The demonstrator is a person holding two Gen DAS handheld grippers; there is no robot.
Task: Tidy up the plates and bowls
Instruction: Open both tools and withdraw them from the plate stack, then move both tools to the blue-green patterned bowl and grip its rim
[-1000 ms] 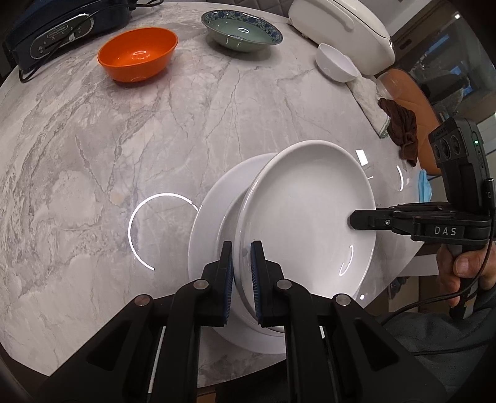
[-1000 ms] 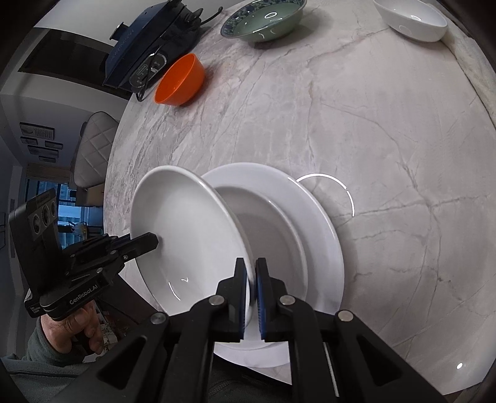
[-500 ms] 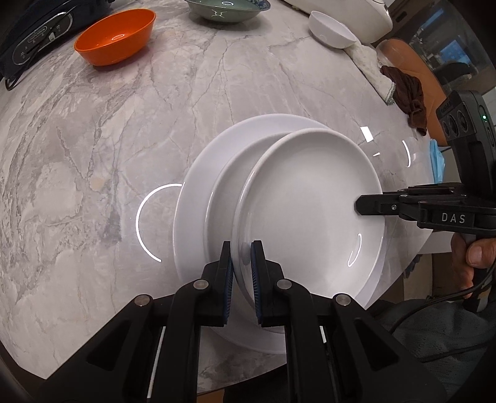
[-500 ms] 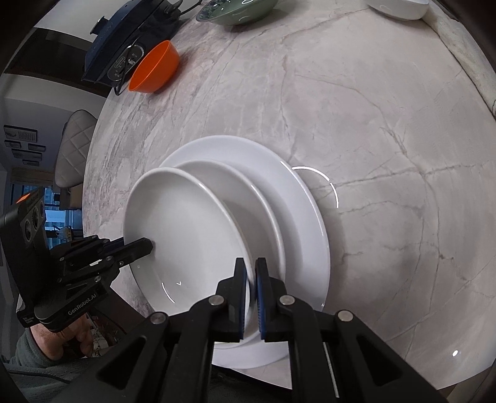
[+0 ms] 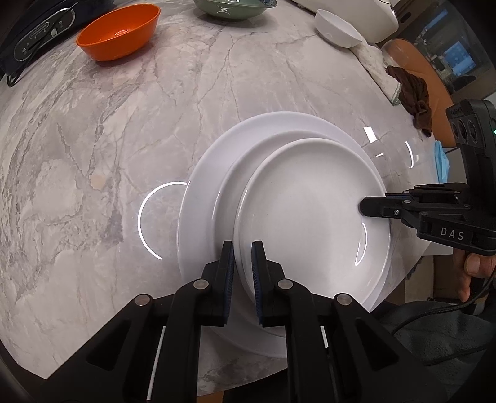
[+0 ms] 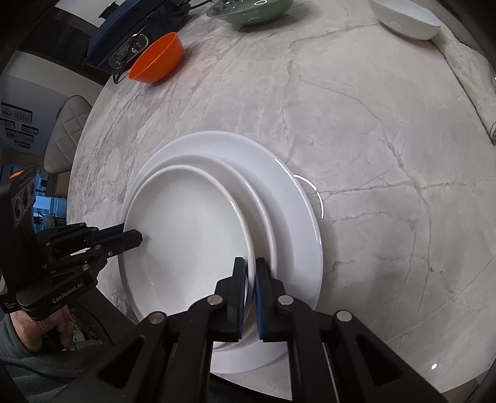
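White plate [image 5: 310, 214], rim pinched by left tool [image 5: 242, 257], right tool [image 6: 251, 272] opposite

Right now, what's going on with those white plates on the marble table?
A person has a gripper in each hand, both clamped on one white plate: the left gripper on one rim, the right gripper on the opposite rim. The plate sits over a stack of two larger plates. The orange bowl, green bowl and small white bowl sit untouched.
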